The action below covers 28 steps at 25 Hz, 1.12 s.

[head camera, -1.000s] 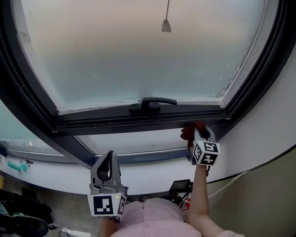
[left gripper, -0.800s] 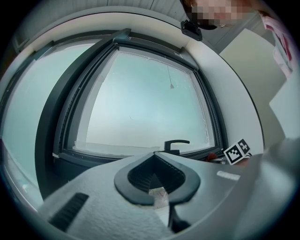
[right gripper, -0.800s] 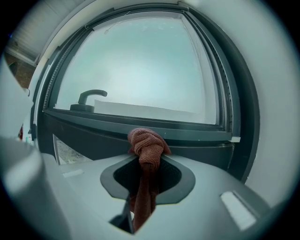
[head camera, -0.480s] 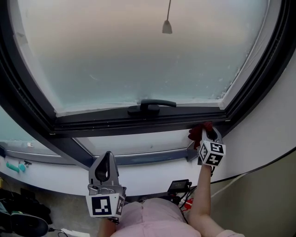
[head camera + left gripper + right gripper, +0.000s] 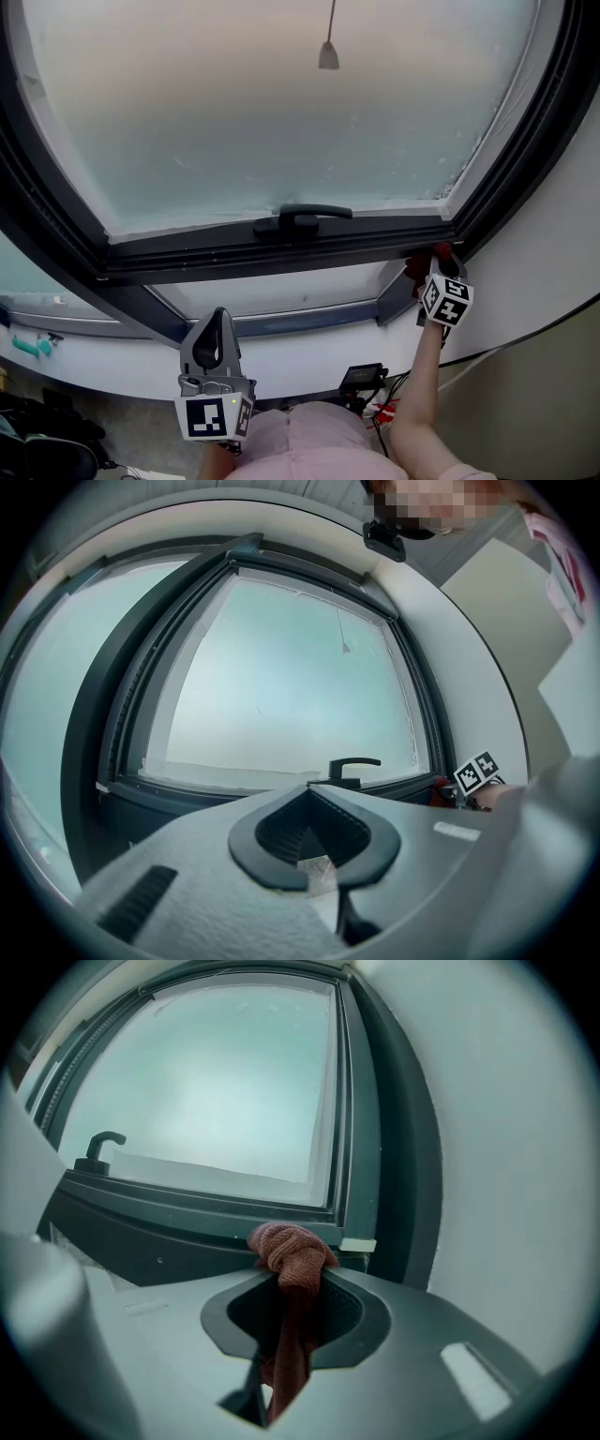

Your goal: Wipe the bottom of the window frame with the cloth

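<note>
In the head view, the window frame (image 5: 234,251) runs dark across the middle, with a frosted pane (image 5: 281,122) filling the far part above it. A black handle (image 5: 300,220) sits on the bottom rail, and a pull cord (image 5: 328,52) hangs in front of the glass. At the right end of the bottom rail, close to the corner, the right hand-held gripper (image 5: 436,265) is raised on an outstretched arm. A red cloth (image 5: 429,257) at its tip rests against the frame. The left hand-held gripper (image 5: 216,323) hangs low and near, left of centre, well apart from the frame.

In the left gripper view, the left hand-held gripper (image 5: 307,797) has its jaws pressed together with nothing between them. Beyond it lie the window frame (image 5: 122,724), the handle (image 5: 352,766) and the pull cord (image 5: 345,644). Far right, a bit of the red cloth (image 5: 441,787) shows at the frame beside the other gripper's marker cube (image 5: 478,772).

In the right gripper view, the right hand-held gripper (image 5: 292,1288) pinches the cloth (image 5: 291,1252). The knotted wad bulges past the jaw tips and the rest trails back between them. The wad touches the bottom of the window frame (image 5: 187,1222), just left of the right-hand corner. The handle (image 5: 98,1147) stands far left, and a pale wall (image 5: 506,1147) fills the right.
</note>
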{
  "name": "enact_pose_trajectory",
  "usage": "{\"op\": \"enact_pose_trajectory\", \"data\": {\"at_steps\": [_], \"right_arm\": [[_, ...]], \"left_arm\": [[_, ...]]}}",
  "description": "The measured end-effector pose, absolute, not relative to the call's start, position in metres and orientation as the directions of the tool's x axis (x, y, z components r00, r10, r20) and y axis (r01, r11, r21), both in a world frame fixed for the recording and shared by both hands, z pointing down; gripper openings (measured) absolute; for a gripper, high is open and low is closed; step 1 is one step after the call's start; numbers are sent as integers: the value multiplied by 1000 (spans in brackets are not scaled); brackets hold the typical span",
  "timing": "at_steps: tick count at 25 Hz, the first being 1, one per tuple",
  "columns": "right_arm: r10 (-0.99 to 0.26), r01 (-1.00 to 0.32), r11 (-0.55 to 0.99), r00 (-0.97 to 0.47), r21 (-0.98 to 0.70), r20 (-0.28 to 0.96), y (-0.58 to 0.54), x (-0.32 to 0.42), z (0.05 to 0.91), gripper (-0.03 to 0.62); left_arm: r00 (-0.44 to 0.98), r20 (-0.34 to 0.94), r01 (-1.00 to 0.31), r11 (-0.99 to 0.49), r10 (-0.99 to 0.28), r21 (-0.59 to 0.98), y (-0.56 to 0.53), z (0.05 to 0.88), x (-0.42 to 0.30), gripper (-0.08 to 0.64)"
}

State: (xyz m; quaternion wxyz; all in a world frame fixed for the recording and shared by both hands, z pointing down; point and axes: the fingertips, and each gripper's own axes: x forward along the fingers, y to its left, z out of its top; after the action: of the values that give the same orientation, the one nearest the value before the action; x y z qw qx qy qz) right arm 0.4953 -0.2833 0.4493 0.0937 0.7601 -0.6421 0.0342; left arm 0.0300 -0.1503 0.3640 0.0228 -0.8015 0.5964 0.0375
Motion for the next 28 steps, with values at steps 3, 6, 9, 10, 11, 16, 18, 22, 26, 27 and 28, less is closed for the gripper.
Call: {"op": "enact_pose_trajectory", "data": {"at_steps": [3,6,9,10,11,16,18,22,26,27,28], "right_arm": [[-966,-980,-177,191,90,174,-283,504,450,77],[-966,-980,-181,193,83,171,-284,509,450,77],[-967,-980,-178,190,85,168,-284,510,451,77],[-966,-979,-183,195,86,169,-284,512,451,77],[-964,-978,-189,202,85,171,-285,515,451,77],[-963,-977,-192,206,89,174,-284,522,451,75],[-963,-977,-195,208,88,174,-284,523,451,75],[-963,-977,-196,208,88,170,-286,525,452,77],[-961,-974,-206,219,95,166,-287,526,451,75],[-959,-972,-211,226,100,169,-286,525,451,75],[-957,-970,-218,234,106,170,-285,524,451,75]], "left_arm": [[283,-87,-959,-285,-955,9,-151,364,29,3],[280,-88,-959,-282,-956,8,-152,363,30,3],[278,-88,-960,-280,-957,10,-153,364,30,3],[276,-88,-960,-278,-957,10,-153,364,30,3],[276,-87,-961,-277,-957,9,-153,364,30,3],[273,-88,-961,-275,-958,8,-153,363,31,3],[276,-90,-961,-277,-957,5,-153,362,32,3],[282,-95,-959,-283,-955,2,-154,360,34,3],[283,-101,-959,-285,-954,3,-153,359,32,3],[281,-102,-959,-283,-954,4,-152,359,30,3],[280,-104,-959,-282,-954,6,-150,359,28,3]]}}
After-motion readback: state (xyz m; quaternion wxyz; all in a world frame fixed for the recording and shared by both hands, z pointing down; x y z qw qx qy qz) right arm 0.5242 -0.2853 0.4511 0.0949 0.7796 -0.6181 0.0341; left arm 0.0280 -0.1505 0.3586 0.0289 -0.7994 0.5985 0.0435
